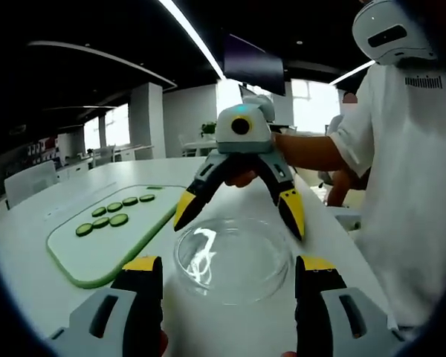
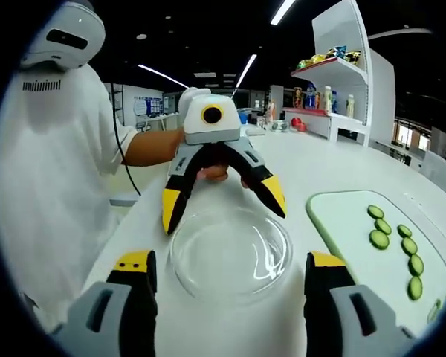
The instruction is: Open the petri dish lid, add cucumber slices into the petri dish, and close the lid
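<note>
While both grippers face each other across the white tabletop [image 1: 30, 245], the clear petri dish [image 1: 233, 258] sits flat between them, near the tabletop's edge on the person's side.

Left gripper [image 1: 228, 294]: jaws spread wide, yellow-and-black tips on either side of the dish, nearer rim between them, holding nothing. In the right gripper view the same gripper [image 2: 224, 210] comes in from the far side, jaws splayed over the dish's far rim; contact with the glass cannot be told.

Right gripper [image 2: 228, 288]: jaws also wide apart, flanking the dish [image 2: 230, 253], nothing gripped. Seen from the left gripper view, it [image 1: 240, 221] hangs over the dish's far rim, a hand [image 1: 241, 178] behind it.

Whether the lid is on the dish cannot be told.

Green-edged cutting board [image 1: 97, 260] lies beside the dish, toward the tabletop's middle. Cucumber slices [image 1: 113, 210] lie in two short rows on the board's far part, well apart from the dish. Person in white shirt [image 2: 52, 163] stands at the tabletop's edge.
</note>
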The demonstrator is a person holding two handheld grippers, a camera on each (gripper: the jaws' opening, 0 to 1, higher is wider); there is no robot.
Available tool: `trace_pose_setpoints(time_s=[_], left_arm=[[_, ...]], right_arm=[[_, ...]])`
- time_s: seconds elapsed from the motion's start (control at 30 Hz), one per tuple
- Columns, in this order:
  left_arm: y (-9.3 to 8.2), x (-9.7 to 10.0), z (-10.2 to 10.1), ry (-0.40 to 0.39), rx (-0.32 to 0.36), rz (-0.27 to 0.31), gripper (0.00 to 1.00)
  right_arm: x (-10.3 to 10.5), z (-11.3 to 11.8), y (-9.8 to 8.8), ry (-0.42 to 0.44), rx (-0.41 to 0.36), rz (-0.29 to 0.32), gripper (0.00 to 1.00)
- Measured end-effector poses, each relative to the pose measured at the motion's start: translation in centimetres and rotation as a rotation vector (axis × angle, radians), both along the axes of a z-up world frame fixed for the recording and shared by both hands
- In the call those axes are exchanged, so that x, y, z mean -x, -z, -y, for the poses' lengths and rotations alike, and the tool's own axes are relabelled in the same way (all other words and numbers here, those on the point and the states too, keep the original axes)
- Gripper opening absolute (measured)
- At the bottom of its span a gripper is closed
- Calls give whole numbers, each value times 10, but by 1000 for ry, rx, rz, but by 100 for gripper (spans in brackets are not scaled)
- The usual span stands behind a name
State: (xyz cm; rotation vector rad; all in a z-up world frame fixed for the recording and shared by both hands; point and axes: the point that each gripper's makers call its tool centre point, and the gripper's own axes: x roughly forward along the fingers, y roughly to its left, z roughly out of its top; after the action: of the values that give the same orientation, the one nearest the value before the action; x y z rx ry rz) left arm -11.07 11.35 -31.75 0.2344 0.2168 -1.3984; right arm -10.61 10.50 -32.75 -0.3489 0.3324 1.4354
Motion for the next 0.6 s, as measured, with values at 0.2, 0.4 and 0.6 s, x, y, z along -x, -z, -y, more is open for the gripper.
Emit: trace_pose_setpoints(time_s=[0.2, 0.4, 0.6], left_arm=[[1, -1, 2, 3, 1, -3, 73], [3, -1, 3, 5, 0, -8, 73], [6, 0, 4, 11, -5, -10, 73]], right_arm=[[2, -4, 2, -16, 2, -5, 81], [2, -6, 5, -29, 7, -9, 80], [0, -7, 7, -28, 13, -7, 79]])
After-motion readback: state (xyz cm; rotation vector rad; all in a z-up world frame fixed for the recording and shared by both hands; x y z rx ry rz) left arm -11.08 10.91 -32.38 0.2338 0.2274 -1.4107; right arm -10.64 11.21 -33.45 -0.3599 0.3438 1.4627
